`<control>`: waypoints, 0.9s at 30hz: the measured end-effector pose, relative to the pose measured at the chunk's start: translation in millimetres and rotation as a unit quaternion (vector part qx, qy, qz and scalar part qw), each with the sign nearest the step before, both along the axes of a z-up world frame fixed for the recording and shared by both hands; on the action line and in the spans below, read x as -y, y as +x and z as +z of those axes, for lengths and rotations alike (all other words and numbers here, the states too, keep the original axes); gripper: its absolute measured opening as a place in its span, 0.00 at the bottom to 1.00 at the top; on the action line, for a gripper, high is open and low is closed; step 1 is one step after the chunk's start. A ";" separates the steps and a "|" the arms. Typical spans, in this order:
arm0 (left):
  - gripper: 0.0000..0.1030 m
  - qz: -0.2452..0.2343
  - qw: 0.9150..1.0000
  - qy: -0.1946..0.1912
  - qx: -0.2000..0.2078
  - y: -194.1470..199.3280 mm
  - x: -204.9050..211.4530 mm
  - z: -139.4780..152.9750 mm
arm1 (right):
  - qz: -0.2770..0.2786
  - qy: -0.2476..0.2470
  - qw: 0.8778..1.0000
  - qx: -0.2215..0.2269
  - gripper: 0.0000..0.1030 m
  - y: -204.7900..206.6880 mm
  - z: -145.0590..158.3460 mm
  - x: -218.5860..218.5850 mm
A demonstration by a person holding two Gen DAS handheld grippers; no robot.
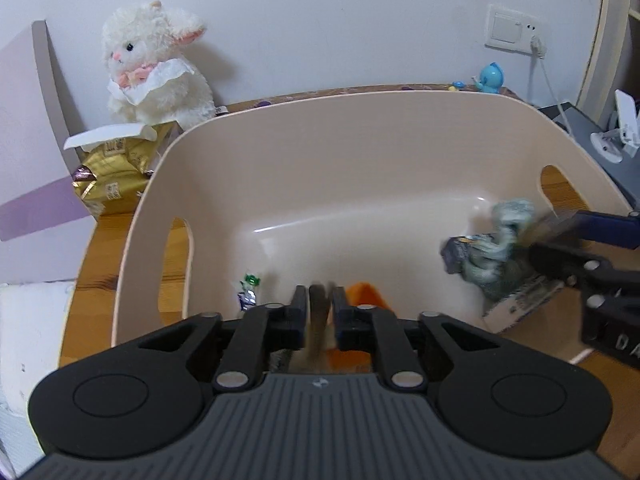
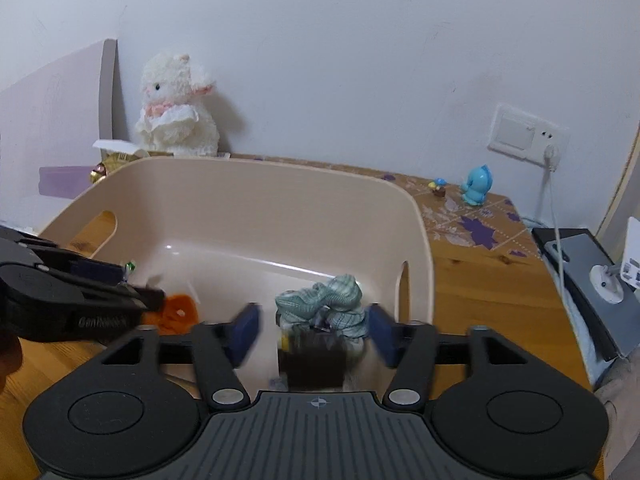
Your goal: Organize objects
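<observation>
A beige plastic bin [image 1: 320,128] [image 2: 280,184] with cut-out handles stands on the wooden table. My left gripper [image 1: 320,296] is shut on a brown and orange soft thing [image 1: 366,294], at the bin's near edge; the orange part also shows in the right wrist view [image 2: 176,312]. My right gripper [image 2: 312,328] is open over the bin's right side, its blue pads [image 2: 246,330] either side of a blurred teal-white cloth [image 2: 332,300] [image 1: 500,240] with a dark packet [image 2: 316,360]. A small green-white wrapped sweet [image 1: 249,290] lies in the bin.
A white plush lamb [image 1: 156,64] [image 2: 176,116] sits on a gold box [image 1: 112,172] at the back left. A blue figurine [image 1: 490,78] [image 2: 476,190] stands by the wall socket [image 2: 524,132]. A grey device [image 2: 592,280] is at right.
</observation>
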State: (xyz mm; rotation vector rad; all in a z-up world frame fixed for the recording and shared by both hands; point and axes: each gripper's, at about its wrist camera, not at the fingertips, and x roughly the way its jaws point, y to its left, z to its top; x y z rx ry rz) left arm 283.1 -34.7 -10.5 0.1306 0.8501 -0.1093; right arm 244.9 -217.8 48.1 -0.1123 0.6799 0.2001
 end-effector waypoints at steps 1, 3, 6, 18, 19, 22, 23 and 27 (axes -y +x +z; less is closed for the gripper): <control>0.51 -0.001 1.000 -0.002 0.000 -1.2 1.4 1.3 | -0.003 0.002 1.000 0.004 0.83 -2.8 2.8 0.8; 0.71 -0.002 1.000 -0.004 0.010 -7.4 3.1 5.4 | -0.001 0.008 1.000 0.010 0.86 -9.4 10.2 2.3; 0.74 0.005 1.000 -0.005 0.018 -15.4 4.0 12.2 | -0.005 0.010 1.000 0.012 0.96 -18.4 18.8 2.0; 0.83 0.021 0.998 -0.009 0.052 -60.6 -2.4 40.7 | -0.020 0.020 1.000 0.013 1.00 -68.0 45.7 1.3; 0.83 0.021 0.998 -0.007 0.056 -66.1 -2.5 43.2 | -0.022 0.021 0.999 0.011 1.00 -71.8 46.8 1.5; 0.85 0.024 0.997 -0.001 0.069 -81.0 -6.1 51.7 | -0.023 0.026 0.999 0.006 1.00 -84.2 50.2 3.0; 0.85 0.024 0.997 -0.001 0.068 -86.0 -7.7 54.1 | -0.023 0.027 0.999 0.006 1.00 -87.8 51.4 3.7; 0.85 0.027 0.997 -0.002 0.070 -105.7 -14.4 61.2 | -0.026 0.034 0.999 0.008 1.00 -107.3 57.6 6.6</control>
